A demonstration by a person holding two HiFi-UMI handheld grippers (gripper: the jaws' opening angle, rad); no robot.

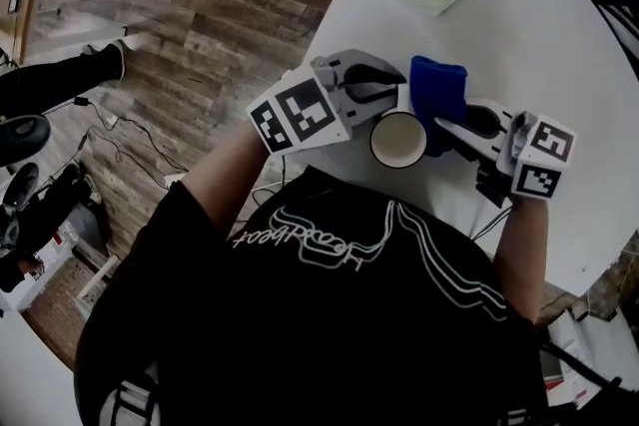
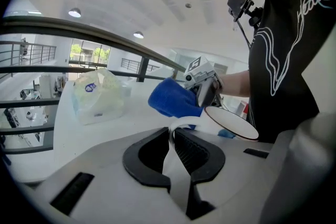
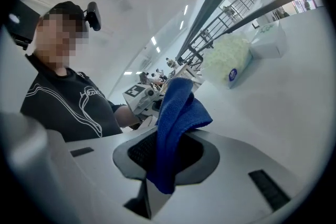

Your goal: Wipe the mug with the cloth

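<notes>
Grips the white mug [image 1: 397,139] by its handle in the closed jaws of the left gripper [image 2: 172,139], at the white table's [image 1: 559,55] near edge; pinches the blue cloth [image 1: 439,95] in the right gripper [image 3: 167,152], close against the mug's side.

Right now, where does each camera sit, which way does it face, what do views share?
Head view: on the person's head, looking steeply down at the table; shirt, forearms show.
Left gripper view: on the left gripper, jaws shut on the mug handle, facing the right gripper; torso shows.
Right gripper view: on the right gripper, jaws shut on the cloth, facing the left gripper; torso shows.
All three show the cloth.
</notes>
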